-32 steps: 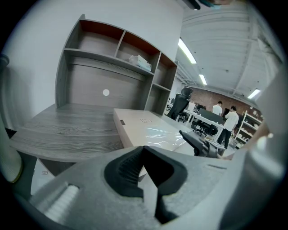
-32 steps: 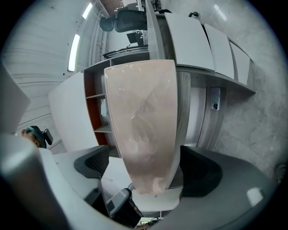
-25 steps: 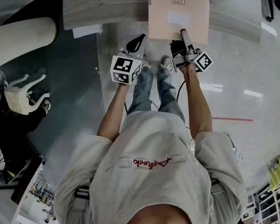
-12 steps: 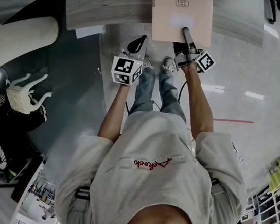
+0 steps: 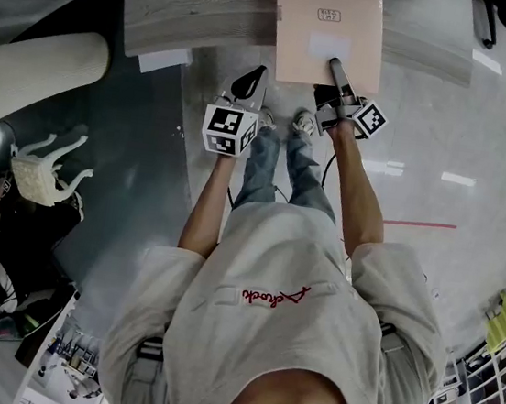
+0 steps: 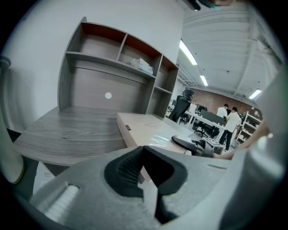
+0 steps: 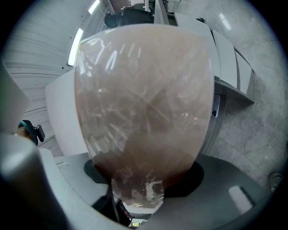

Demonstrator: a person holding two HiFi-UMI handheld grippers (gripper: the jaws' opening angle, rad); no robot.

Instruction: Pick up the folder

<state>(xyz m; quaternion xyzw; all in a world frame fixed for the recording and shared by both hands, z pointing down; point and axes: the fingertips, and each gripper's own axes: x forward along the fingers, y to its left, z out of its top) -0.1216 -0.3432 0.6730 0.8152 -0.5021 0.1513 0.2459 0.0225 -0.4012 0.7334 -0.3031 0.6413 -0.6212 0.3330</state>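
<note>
The pale pink folder (image 5: 327, 26) lies on the grey wooden desk (image 5: 196, 4), its near end sticking out past the desk's front edge. My right gripper (image 5: 335, 71) has that near end between its jaws, one black finger lying on top. The jaws have just been closing, and they now stand shut on the folder (image 7: 144, 99), which fills the right gripper view. My left gripper (image 5: 249, 80) hangs shut and empty just left of the folder's near corner, short of the desk edge. From the left gripper (image 6: 144, 155), the folder (image 6: 148, 130) is seen ahead to the right.
A shelf unit (image 6: 121, 49) rises at the back of the desk (image 6: 67, 130). On the floor to the left are a white animal figure (image 5: 49, 170) and a pale cylinder (image 5: 39, 71). My shoes (image 5: 283, 117) stand under the desk edge. People (image 6: 229, 119) stand far off.
The right gripper's top finger reaches slightly further over the folder's near end than before. The left gripper has stayed where it was.
</note>
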